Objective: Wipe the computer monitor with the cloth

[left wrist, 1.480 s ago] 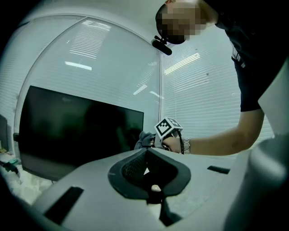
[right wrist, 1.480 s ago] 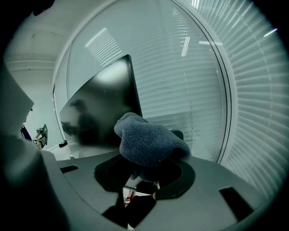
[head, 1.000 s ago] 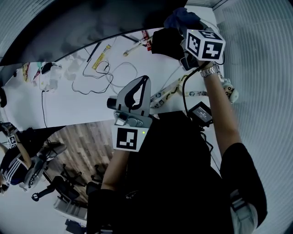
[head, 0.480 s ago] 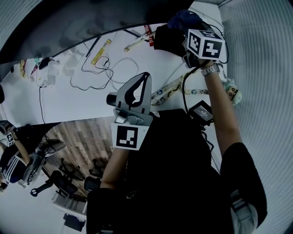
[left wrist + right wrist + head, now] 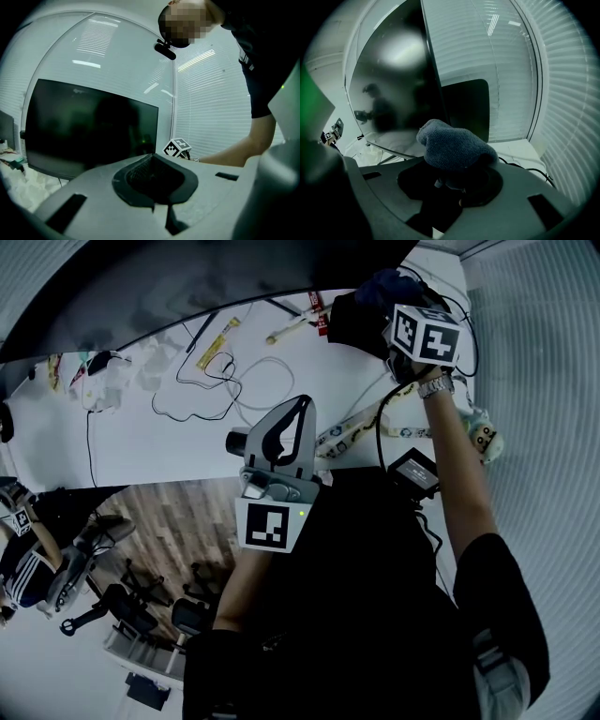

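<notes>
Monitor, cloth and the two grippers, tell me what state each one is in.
Monitor: upright on the desk, screen dark.
Cloth: bunched up, clamped between jaws.
Right gripper: shut on the cloth, raised by the monitor.
Left gripper: shut, empty, back at the desk edge.

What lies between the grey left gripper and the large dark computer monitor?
Head view: looped thin black and white cables and a small yellow packet lie on the white desk between left gripper and monitor.
</notes>
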The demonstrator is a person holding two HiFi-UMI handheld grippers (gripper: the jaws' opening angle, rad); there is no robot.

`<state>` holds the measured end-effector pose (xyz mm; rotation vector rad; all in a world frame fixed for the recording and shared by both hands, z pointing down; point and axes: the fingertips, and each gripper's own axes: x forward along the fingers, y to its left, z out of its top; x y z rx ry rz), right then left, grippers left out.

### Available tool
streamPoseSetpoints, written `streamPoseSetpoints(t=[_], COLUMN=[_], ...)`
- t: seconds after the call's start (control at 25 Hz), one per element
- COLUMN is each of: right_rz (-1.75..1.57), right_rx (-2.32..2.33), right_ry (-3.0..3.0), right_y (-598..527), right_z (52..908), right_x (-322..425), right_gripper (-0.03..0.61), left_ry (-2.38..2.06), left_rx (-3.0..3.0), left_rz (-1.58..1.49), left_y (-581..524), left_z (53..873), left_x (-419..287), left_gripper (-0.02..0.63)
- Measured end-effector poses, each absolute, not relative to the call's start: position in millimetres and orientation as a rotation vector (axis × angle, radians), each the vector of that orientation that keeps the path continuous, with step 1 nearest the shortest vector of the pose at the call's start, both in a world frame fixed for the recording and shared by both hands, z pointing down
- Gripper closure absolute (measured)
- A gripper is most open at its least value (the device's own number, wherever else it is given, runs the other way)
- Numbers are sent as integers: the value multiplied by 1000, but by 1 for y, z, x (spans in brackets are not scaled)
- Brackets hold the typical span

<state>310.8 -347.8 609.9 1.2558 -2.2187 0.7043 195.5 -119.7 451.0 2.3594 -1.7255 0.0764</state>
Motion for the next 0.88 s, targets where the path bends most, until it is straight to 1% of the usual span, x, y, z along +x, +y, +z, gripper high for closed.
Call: streamPoseSetpoints(t=[0.56, 0.88], right_rz=[744, 759], right_rx=[1370, 1403], right_ry=[-2146, -2103], right_y=[-342, -337], right_z=[611, 613], right_x=[299, 279], right_gripper=[446, 448], left_ry=[-1730, -1694], left_rx=[2353, 2370], left_rz=[66, 41], left_y=[-106, -103], left_z=[455, 452], left_x=[148, 118], left_gripper=[606, 606])
